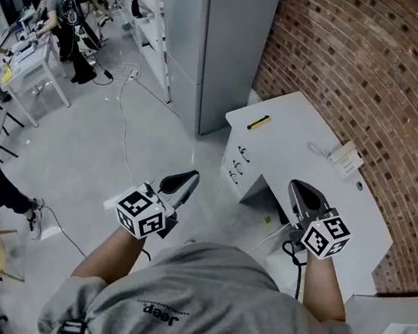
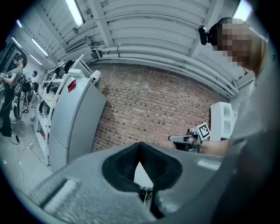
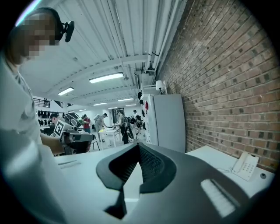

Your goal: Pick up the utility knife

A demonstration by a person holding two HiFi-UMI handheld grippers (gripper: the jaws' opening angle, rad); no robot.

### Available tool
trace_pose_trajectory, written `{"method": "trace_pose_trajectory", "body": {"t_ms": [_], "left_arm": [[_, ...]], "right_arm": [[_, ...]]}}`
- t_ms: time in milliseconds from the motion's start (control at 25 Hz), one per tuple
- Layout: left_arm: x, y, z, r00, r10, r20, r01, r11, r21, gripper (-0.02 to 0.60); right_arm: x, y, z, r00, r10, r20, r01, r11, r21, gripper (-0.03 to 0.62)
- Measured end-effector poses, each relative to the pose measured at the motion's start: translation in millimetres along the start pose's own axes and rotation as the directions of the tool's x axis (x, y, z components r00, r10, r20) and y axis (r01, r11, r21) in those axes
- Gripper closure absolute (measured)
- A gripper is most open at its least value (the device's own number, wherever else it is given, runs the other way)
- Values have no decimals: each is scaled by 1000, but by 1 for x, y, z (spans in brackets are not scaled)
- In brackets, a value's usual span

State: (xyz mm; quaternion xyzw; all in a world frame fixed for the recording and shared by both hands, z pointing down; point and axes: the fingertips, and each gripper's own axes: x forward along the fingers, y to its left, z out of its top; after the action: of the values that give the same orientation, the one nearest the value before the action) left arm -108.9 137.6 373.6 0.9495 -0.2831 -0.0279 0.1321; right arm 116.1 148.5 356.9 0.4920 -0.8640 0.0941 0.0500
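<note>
The utility knife [image 1: 258, 122], yellow and black, lies on the far left corner of the white desk [image 1: 297, 136] by the brick wall. My left gripper [image 1: 189, 175] hangs over the floor, left of the desk and well short of the knife. Its jaws meet at the tip [image 2: 140, 144] with nothing between them. My right gripper [image 1: 298, 185] is over the desk's near edge, also shut and empty [image 3: 139, 145]. Neither gripper view shows the knife. Each gripper view catches the other gripper off to the side.
A white desk phone [image 1: 345, 159] with its cord sits near the wall. A tall grey cabinet [image 1: 210, 40] stands left of the desk. Drawers [image 1: 238, 162] face the floor gap. Cables [image 1: 125, 136] trail across the floor; people work at tables [image 1: 35, 63] far left.
</note>
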Motion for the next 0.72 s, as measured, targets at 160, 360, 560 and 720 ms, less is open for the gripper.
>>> {"method": "trace_pose_trajectory", "body": {"t_ms": [160,360,560,720], "left_arm": [[0,54,22,1000,-25,7,25,1000,-2,583],[3,99,30,999,-32,7,32,999,-5,583],[14,133,32,1000,-10,10,11,999,-36,583],[37,147,28,1000,9,-4,-9,999,-43,583]], "right_arm": [[52,7,14,1000,-23,-3,23,1000,-8,585],[93,-1,16,999,-42,-14,42,999,-3,585],[123,-16,16,999,-35,-37,34,999,-8,585],[142,-46,14,999,-25,-37,25,1000,8,585]]}}
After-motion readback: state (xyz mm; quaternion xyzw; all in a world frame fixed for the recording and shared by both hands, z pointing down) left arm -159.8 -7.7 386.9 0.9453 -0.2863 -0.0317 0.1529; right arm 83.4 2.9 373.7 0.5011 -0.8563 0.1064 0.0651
